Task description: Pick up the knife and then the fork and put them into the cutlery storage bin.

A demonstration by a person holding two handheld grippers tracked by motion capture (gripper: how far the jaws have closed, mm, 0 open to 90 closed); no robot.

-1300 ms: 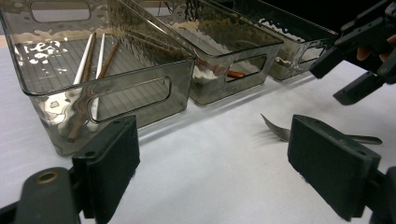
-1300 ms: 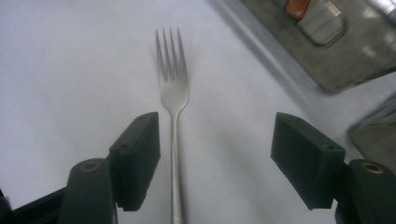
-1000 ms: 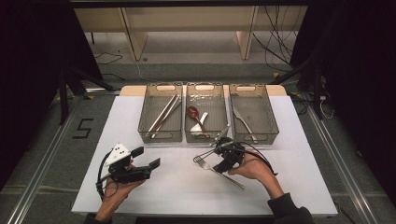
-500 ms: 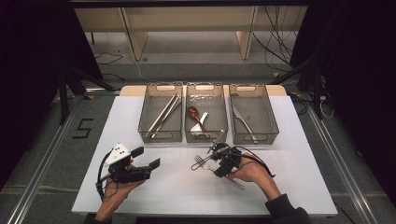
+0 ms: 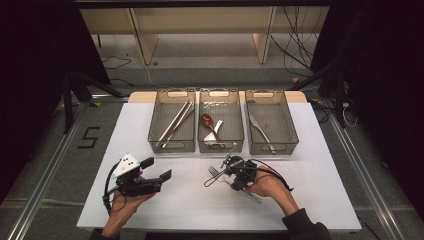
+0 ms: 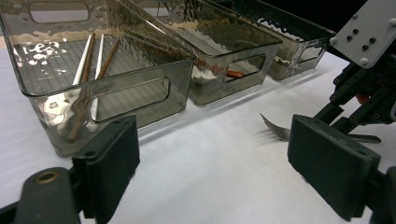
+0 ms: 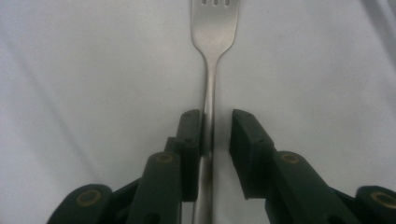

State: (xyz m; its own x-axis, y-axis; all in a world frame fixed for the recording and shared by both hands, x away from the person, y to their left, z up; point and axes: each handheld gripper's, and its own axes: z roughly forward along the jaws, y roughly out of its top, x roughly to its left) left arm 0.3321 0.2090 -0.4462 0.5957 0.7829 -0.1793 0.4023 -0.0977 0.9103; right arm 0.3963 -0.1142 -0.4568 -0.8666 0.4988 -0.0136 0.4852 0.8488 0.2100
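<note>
Right tongs (image 7: pixel 215 128) have just been closing around the silver metal fork's (image 7: pixel 212 28) handle on the white table (image 5: pixel 190 200); one pad seemingly touching, gap remains—grasp imminent. Left tongs (image 6: pixel 224 158) wide, idle.

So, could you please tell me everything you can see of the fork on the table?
The fork looks like plain, shiny silver metal, with slotted tines, a broad neck and a slim handle. It lies flat on the white table, in front of the middle bin. Its handle runs between the jaws of the right gripper, which have just been closing around it; the left-hand pad looks to touch the handle, while a gap remains at the other pad.
</note>
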